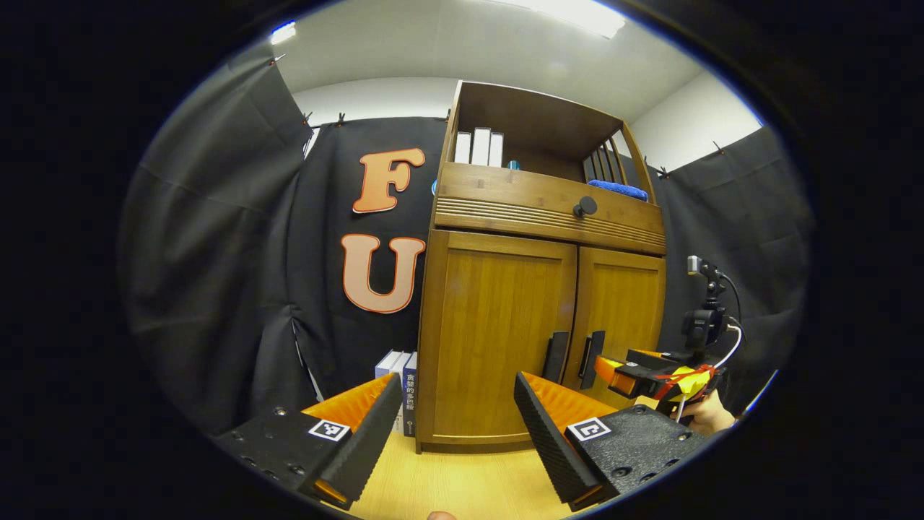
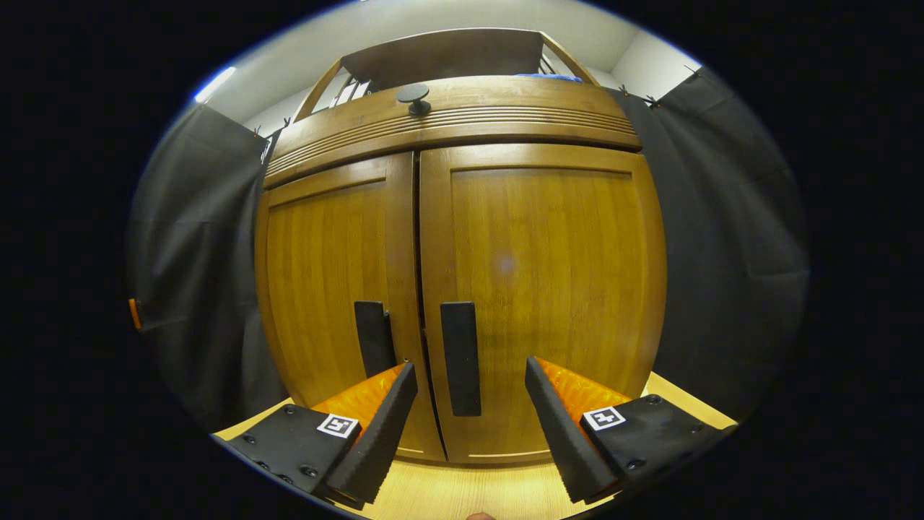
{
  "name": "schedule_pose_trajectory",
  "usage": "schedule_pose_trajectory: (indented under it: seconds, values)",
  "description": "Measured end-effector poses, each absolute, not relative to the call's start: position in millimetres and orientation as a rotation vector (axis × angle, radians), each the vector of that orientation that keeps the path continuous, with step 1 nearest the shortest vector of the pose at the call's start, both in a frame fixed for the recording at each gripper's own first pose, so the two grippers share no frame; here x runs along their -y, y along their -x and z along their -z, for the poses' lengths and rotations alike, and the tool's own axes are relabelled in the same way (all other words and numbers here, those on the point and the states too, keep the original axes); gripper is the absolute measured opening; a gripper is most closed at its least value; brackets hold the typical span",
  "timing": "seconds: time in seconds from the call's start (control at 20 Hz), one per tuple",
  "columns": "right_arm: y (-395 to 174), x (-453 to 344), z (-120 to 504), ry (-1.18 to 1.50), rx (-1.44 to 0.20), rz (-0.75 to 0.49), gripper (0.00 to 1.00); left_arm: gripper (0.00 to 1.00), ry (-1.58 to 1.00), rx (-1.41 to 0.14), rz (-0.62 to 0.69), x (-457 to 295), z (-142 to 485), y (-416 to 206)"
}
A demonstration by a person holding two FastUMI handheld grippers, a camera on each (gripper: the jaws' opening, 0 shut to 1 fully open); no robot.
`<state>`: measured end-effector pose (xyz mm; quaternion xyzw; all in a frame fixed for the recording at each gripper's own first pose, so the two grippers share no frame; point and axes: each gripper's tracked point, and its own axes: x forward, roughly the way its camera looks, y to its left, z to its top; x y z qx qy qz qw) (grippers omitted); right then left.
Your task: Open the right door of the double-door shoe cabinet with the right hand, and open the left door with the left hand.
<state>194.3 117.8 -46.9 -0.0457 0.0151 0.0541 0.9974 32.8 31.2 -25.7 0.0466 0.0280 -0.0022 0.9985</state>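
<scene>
The wooden shoe cabinet [image 1: 541, 217] stands ahead with both doors closed. In the left gripper view the left door [image 1: 498, 318] and right door [image 1: 626, 303] each carry a dark vertical handle by the centre seam: left handle [image 1: 556, 356], right handle [image 1: 593, 359]. My left gripper [image 1: 456, 383] is open, well back from the cabinet. My right gripper [image 1: 613, 372] reaches close to the right handle. In the right gripper view the right gripper [image 2: 471, 368] is open, and the right handle [image 2: 460, 357] stands between its fingers, untouched. The left handle [image 2: 374, 338] lies just left of them.
A drawer with a round knob [image 1: 585, 207] sits above the doors. The open shelf on top holds white books [image 1: 480, 146] and a blue cloth [image 1: 617, 189]. More books [image 1: 401, 383] stand on the wooden floor [image 1: 462, 484] left of the cabinet. A hand [image 1: 711, 415] holds the right gripper.
</scene>
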Motion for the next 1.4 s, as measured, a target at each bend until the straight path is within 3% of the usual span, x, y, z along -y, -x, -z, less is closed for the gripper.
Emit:
schedule_pose_trajectory:
  seconds: [0.05,0.1,0.3,0.35,0.4,0.5,0.55,0.65,0.75,0.8,0.85,0.9,0.95,1.0,1.15,1.25,1.35,1.4]
  values:
    - [-201,-120,50,0.098,-0.032,-0.105,0.98,0.92,-0.095,-0.056,0.004,-32,27,-35]
    - [-204,-119,54,0.104,-0.037,-0.102,0.89,0.95,-0.095,-0.056,0.004,-33,29,-36]
    - [-225,-121,62,0.107,-0.044,-0.095,0.89,0.94,-0.082,-0.060,0.004,-39,34,-42]
    - [-228,-119,64,0.108,-0.044,-0.089,1.00,0.94,-0.077,-0.062,0.002,-41,36,-44]
    - [-232,-119,65,0.110,-0.045,-0.083,0.89,0.94,-0.074,-0.063,0.000,-44,38,-45]
    - [-239,-117,69,0.111,-0.055,-0.079,0.89,0.92,-0.072,-0.064,-0.006,-47,41,-48]
    - [-240,-117,70,0.111,-0.059,-0.081,0.90,0.95,-0.072,-0.063,-0.009,-49,41,-50]
    - [-244,-118,70,0.106,-0.058,-0.088,0.78,0.98,-0.074,-0.060,-0.017,-53,43,-52]
    - [-246,-123,70,0.102,-0.059,-0.105,0.66,0.92,-0.079,-0.056,-0.024,-56,42,-54]
    - [-246,-126,71,0.102,-0.058,-0.113,0.63,0.95,-0.079,-0.056,-0.027,-57,43,-54]
    - [-246,-125,71,0.112,-0.056,-0.105,0.59,0.92,-0.078,-0.056,-0.029,-58,43,-54]
    - [-246,-126,70,0.121,-0.057,-0.104,0.55,0.98,-0.077,-0.057,-0.030,-59,44,-55]
    - [-248,-125,70,0.126,-0.054,-0.101,0.52,0.98,-0.076,-0.059,-0.029,-59,44,-55]
    - [-248,-122,71,0.136,-0.052,-0.079,0.58,0.98,-0.075,-0.061,-0.028,-58,45,-54]
    - [-247,-121,75,0.121,-0.087,-0.082,0.41,0.97,-0.071,-0.060,-0.029,-57,45,-51]
    - [-240,-120,76,0.103,-0.103,-0.087,0.41,0.98,-0.069,-0.055,-0.034,-57,43,-48]
    - [-237,-120,77,0.082,-0.108,-0.091,0.31,0.98,-0.068,-0.053,-0.033,-56,42,-44]
    - [-234,-119,77,0.074,-0.111,-0.092,0.37,0.98,-0.069,-0.053,-0.033,-55,41,-42]
